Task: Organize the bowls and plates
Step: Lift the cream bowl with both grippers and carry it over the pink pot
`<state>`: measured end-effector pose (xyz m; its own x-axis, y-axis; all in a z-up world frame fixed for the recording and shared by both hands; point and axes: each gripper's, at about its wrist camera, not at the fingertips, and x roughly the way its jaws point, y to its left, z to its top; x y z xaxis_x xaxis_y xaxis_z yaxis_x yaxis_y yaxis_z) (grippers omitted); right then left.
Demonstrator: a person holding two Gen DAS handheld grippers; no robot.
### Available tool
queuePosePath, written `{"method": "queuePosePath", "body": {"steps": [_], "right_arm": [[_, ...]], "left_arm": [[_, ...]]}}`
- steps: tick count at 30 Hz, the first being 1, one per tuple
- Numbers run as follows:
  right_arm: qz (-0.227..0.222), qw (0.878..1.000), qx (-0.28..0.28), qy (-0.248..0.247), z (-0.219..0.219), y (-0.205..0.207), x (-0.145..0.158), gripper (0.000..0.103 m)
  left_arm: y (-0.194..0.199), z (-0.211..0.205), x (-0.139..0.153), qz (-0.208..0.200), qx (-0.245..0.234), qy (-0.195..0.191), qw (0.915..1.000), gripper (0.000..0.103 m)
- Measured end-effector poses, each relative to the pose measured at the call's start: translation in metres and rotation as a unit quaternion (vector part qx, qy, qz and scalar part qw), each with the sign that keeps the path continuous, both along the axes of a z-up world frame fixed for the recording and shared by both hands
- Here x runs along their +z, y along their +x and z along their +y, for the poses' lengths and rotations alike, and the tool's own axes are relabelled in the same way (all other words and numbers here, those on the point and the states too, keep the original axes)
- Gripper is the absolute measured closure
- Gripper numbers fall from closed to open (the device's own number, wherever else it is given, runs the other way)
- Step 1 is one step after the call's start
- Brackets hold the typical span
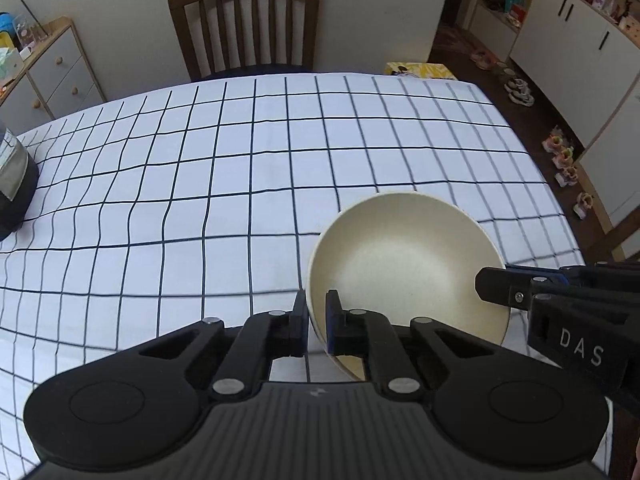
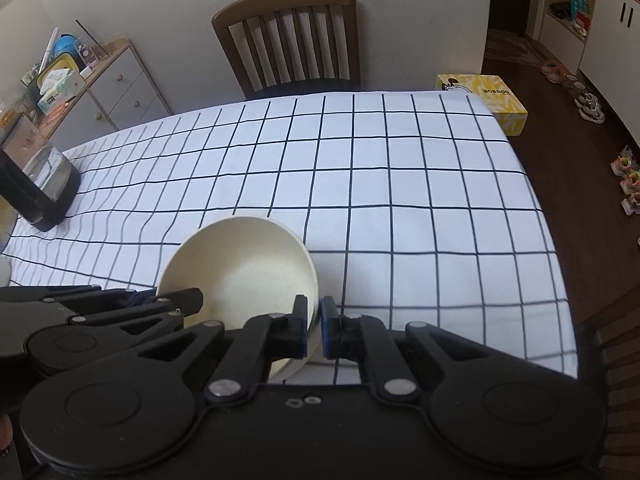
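A cream bowl [image 1: 404,276] is held low in the frame, tilted and seemingly lifted clear of the checked tablecloth [image 1: 240,184], its rim pinched on opposite sides by two grippers. In the left wrist view, the left gripper [image 1: 317,322] is seen clamped on the bowl's near-left wall, one pad inside and one outside, while the right gripper [image 1: 496,286] enters from the lower right and bites the far rim. In the right wrist view the picture is mirrored: the bowl [image 2: 240,268] sits lower left of centre, its right rim nipped by the right gripper [image 2: 315,326], with the left gripper [image 2: 188,300] reaching in from the left edge.

Only a thin slice of smooth rim is caught by each pair of pads, so a slip is judged the main risk; the bowl could be dropped onto the cloth if the two hands are drawn apart, twisted against each other or moved at unequal speed. A further tilt could let it pivot out of one grip.

A dark kettle-like appliance [image 2: 44,184] stands at the left edge of the table and could be struck if the bowl is carried that way. A wooden chair [image 2: 292,36] is seen beyond the far edge, a yellow box [image 2: 488,100] on the floor at upper right. No plates are in view.
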<state>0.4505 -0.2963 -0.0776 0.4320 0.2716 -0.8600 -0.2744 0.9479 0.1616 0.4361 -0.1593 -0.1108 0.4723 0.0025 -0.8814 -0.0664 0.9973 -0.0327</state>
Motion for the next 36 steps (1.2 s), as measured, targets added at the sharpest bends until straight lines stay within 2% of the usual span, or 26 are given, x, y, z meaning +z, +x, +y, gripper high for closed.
{"method": "queuePosePath", "body": {"steps": [23,36], "right_arm": [[-0.038,0.998,-0.053,0.002,-0.019,-0.14,0.091,0.096],[-0.035,0.996,-0.082,0.005,-0.029,-0.226,0.107,0.095]], "left_arm": [[-0.131,-0.017,0.1,-0.027,-0.076,0.0,0.9968,0.096],[-0.211,-0.03,0.113,-0.027,-0.135,0.008,0.9905,0.095]]}}
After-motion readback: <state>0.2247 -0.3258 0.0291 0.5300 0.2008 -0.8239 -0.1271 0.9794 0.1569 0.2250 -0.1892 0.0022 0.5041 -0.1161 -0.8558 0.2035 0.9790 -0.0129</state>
